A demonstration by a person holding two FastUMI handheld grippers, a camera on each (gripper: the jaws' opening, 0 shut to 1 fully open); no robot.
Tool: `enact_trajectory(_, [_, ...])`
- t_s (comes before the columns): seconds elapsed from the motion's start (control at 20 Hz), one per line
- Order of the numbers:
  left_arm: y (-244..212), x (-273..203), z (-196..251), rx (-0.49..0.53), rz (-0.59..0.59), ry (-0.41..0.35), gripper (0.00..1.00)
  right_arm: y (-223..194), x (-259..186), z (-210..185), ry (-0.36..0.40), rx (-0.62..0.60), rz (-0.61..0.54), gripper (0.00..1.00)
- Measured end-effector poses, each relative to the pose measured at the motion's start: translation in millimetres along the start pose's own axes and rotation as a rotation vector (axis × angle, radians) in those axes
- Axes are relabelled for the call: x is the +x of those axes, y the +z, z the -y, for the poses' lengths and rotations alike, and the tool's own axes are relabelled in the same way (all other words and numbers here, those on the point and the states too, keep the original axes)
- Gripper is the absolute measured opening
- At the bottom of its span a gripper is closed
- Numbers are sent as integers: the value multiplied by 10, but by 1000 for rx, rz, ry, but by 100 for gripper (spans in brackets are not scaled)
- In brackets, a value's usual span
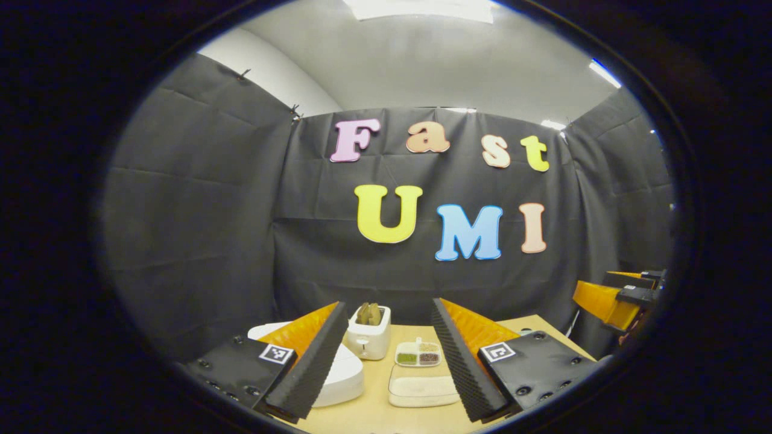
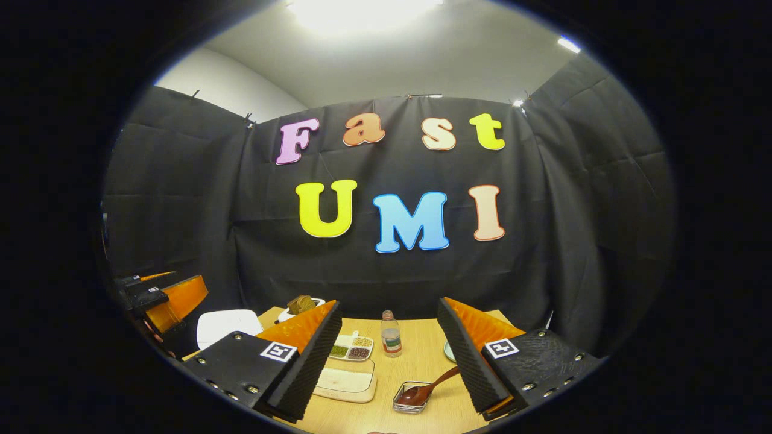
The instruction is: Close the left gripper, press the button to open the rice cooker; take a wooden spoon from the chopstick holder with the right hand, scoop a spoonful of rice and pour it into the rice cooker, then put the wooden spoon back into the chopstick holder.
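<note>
1. left gripper (image 1: 389, 361) and right gripper (image 2: 389, 358) both hang wide apart above the table (image 1: 374, 416), holding nothing.
2. rice cooker (image 1: 344, 377) lies closed under the left finger.
3. wooden spoon (image 2: 425, 390) rests in a small clear dish (image 2: 413, 402).

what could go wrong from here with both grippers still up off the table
1. The left gripper is open; pressing the rice cooker button with its fingers spread may miss or slip, so it probably should shut first.
2. The spoon lies low in a small glass holder, its handle running under the right gripper; a careless grab could tip the holder.
3. The bottle stands nearby and could be knocked over on the reach.
</note>
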State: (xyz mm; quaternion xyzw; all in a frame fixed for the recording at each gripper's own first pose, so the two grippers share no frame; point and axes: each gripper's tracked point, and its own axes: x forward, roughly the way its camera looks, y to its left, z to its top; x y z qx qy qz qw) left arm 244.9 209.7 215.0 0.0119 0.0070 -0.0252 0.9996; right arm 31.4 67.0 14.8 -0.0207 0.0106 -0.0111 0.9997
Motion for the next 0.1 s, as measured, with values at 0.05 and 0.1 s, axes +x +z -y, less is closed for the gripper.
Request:
enact_trajectory(0.05, [1,-28,6,3,3,-5,96,2,-4,9,-6,-1,2,97])
enact_trajectory(0.1, [-1,-30,25,4,2,-11,96,-9,-21,12,-10,-2,1,97])
